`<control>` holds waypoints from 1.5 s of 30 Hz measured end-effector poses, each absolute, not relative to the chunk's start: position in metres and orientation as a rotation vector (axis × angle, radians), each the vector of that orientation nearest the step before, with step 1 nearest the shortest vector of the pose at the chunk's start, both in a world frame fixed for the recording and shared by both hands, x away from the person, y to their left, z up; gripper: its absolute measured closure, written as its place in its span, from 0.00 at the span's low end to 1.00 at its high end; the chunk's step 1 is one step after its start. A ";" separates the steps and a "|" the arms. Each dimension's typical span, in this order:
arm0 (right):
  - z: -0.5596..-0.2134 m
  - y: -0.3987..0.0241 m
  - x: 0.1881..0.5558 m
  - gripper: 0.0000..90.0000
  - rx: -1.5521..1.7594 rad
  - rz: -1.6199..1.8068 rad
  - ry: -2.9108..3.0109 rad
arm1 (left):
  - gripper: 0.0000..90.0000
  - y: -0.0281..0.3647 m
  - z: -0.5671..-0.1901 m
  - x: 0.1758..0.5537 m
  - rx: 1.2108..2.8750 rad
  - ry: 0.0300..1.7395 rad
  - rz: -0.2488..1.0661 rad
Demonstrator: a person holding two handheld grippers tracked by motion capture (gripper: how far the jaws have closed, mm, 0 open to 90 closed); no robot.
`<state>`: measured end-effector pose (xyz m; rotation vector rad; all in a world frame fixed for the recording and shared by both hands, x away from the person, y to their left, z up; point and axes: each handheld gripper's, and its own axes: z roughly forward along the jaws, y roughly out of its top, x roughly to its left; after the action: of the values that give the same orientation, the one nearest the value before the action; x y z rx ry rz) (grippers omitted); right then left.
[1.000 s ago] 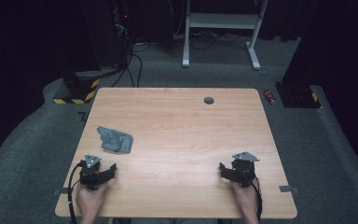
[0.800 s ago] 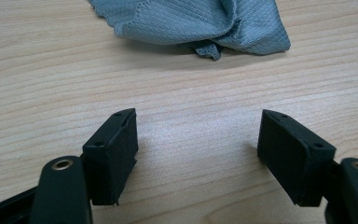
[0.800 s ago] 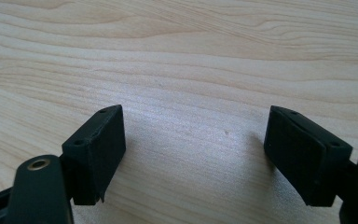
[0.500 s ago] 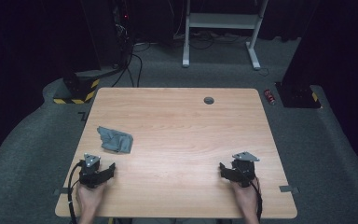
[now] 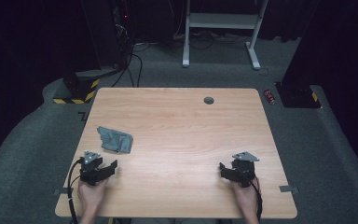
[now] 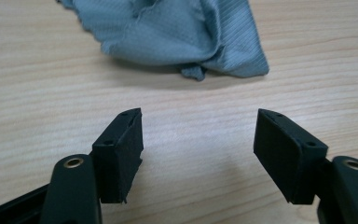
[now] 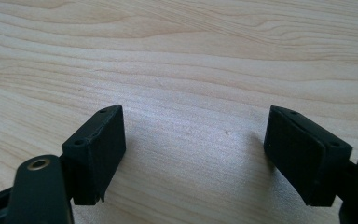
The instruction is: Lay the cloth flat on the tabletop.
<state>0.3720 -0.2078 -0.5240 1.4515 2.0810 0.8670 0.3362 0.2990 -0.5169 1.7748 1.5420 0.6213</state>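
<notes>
A crumpled grey cloth [image 5: 115, 139] lies on the left part of the wooden table [image 5: 182, 126]. In the left gripper view the cloth [image 6: 177, 37] lies just beyond the jaws, apart from them. My left gripper [image 5: 111, 167] rests near the table's front left, held by a hand. The left gripper [image 6: 198, 140] is open, its jaws have just closed a little, and only bare wood lies between them. My right gripper [image 5: 223, 169] sits at the front right, also in a hand. The right gripper [image 7: 196, 144] is open over bare wood.
A round cable hole [image 5: 209, 100] sits near the table's far edge. On the carpet beyond are a red can [image 5: 270, 96], a black-and-yellow striped block [image 5: 77, 89], cables, and a white desk frame [image 5: 219, 23].
</notes>
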 end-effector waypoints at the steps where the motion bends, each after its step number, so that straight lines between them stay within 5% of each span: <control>1: -0.524 -0.208 0.372 0.23 1.452 0.867 2.081 | 0.37 0.297 -0.515 0.339 1.780 1.532 0.613; 24: -0.524 -0.208 0.372 0.23 1.451 0.867 2.081 | 0.41 0.276 -0.510 0.400 1.767 1.594 0.672; 39: -0.524 -0.208 0.372 0.23 1.451 0.867 2.081 | 0.90 0.284 -0.517 0.406 1.789 1.552 0.617; 45: -0.524 -0.208 0.372 0.23 1.451 0.867 2.081 | 0.93 0.282 -0.513 0.402 1.794 1.484 0.586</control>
<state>0.3720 -0.2078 -0.5240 1.4509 2.0812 0.8666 0.4016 0.2823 -0.5127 1.7935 1.4836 0.5863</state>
